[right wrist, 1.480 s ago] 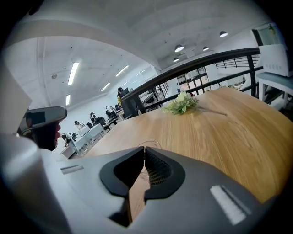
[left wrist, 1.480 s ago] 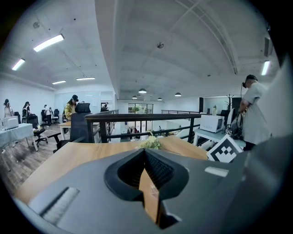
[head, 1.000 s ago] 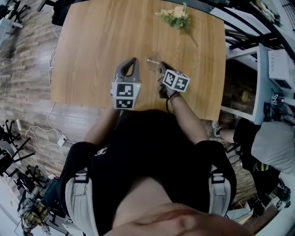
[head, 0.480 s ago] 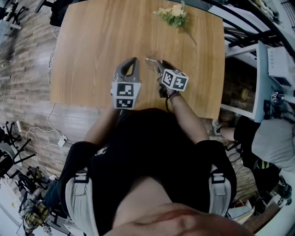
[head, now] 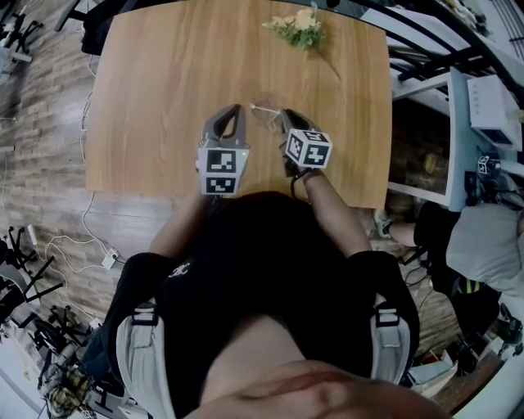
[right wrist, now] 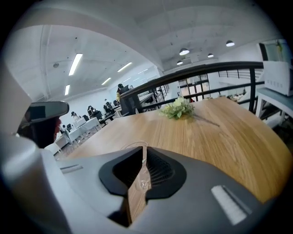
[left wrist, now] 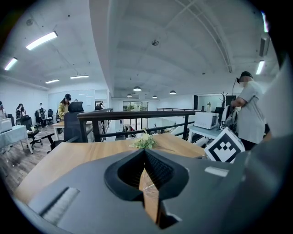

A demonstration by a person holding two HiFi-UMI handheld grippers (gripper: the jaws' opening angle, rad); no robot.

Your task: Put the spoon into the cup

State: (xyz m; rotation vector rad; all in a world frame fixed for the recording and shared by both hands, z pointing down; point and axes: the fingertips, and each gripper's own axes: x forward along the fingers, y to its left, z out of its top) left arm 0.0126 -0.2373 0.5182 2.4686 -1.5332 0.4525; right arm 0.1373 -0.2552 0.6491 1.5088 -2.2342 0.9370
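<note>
A clear cup (head: 266, 112) stands on the wooden table (head: 164, 82) between my two grippers; in the right gripper view only its rim (right wrist: 130, 146) shows, just beyond the jaws. My right gripper (head: 281, 115) (right wrist: 143, 149) sits just right of the cup. Its jaws are closing, and a thin clear spoon (right wrist: 143, 172) stands upright in the narrow gap between them. I see no firm pinch on it. My left gripper (head: 238, 109) (left wrist: 144, 153) rests to the cup's left, its fingertips together and nothing held.
A sprig of pale flowers (head: 299, 23) (right wrist: 179, 109) lies at the table's far edge. The table's near edge runs just under my hands. A black railing (right wrist: 206, 73) and a side desk with a white appliance (head: 493, 114) stand to the right.
The right gripper has rolled slightly at the cup. The left gripper has kept still. The head view has shifted a little.
</note>
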